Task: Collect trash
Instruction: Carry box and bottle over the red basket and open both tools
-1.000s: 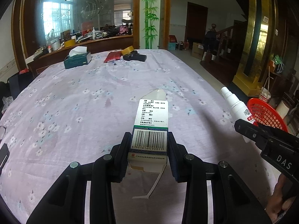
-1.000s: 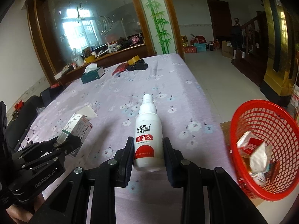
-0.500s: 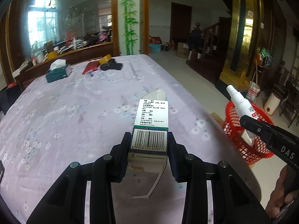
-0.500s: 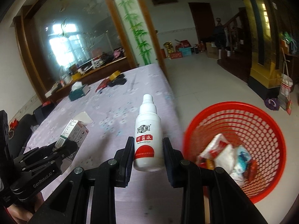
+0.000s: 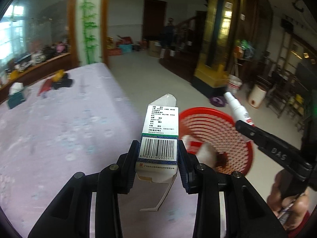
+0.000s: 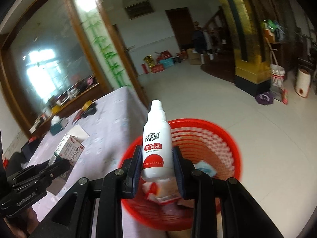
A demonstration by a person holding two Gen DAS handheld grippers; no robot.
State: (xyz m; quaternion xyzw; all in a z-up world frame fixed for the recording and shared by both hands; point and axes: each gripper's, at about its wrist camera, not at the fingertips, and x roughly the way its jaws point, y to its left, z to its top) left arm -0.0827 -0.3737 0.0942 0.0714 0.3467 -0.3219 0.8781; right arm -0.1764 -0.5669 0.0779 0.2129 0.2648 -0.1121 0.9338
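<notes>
White plastic bottle point(image 6: 156, 144), red-labelled: clamped in my right gripper point(image 6: 157, 158) over red mesh basket point(image 6: 223, 138) for dropping; my left gripper point(image 5: 158, 160) grips white cardboard box point(image 5: 159, 136).

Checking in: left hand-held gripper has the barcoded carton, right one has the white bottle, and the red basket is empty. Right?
Not quite: the red basket already holds wrappers, as the right wrist view shows. The left hand-held gripper does grip the carton, the right hand-held gripper the white bottle.
</notes>
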